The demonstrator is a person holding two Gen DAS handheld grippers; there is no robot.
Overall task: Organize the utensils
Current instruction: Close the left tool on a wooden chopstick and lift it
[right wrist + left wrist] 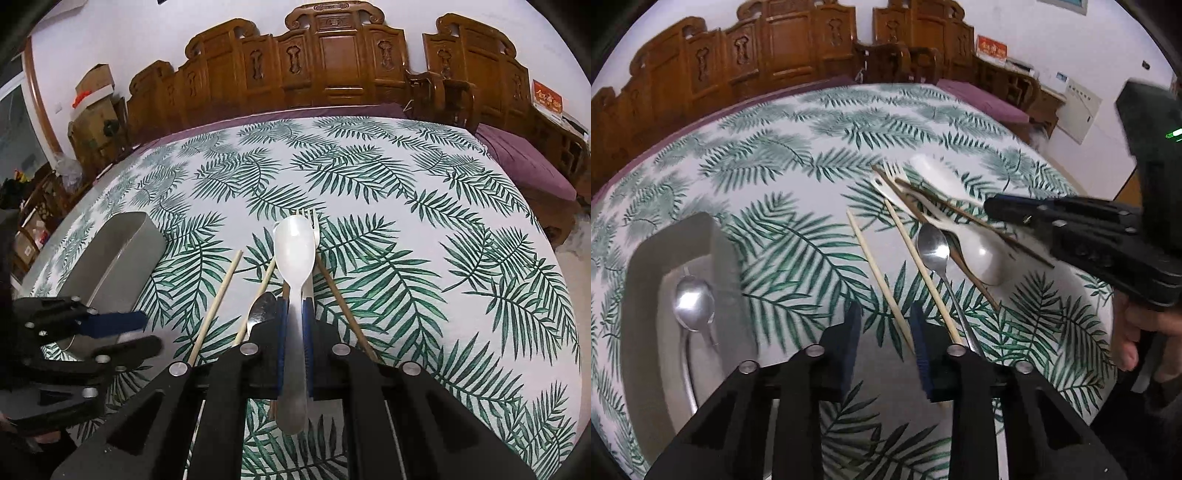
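Right wrist view, bottom centre: right gripper (294,325) has its blue-padded jaws closed tight on the handle of a white plastic soup spoon (294,254). The spoon's bowl points up-frame, handle end sticking back toward the lens.

Left of the jaws, a steel metal spoon (260,308) shows only its bowl. Two pale bamboo chopsticks (216,308) run diagonally at centre-left. One dark brown wooden chopstick (345,314) runs diagonally just right of the jaws. Silver fork (309,218) tines peek out above the white spoon's bowl.

Left edge, mid-height: grey rectangular utensil tray (118,258) on the palm-leaf print tablecloth (424,240). Left gripper (149,332) hangs over the tray's near end, lower left.

Left wrist view, bottom centre: left gripper (884,325) jaws are parted with nothing between them, only cloth; one pale chopstick (879,277) passes just beside the right pad. Lower left: the tray (657,258) holds a second steel spoon (694,302). Centre-right: the utensil pile, with the white spoon (979,254) and the loose steel spoon (934,251). The right gripper (991,208) enters from the right edge, over the pile.

Far, top of frame: carved wooden chair backs (332,55) along the table's far side.
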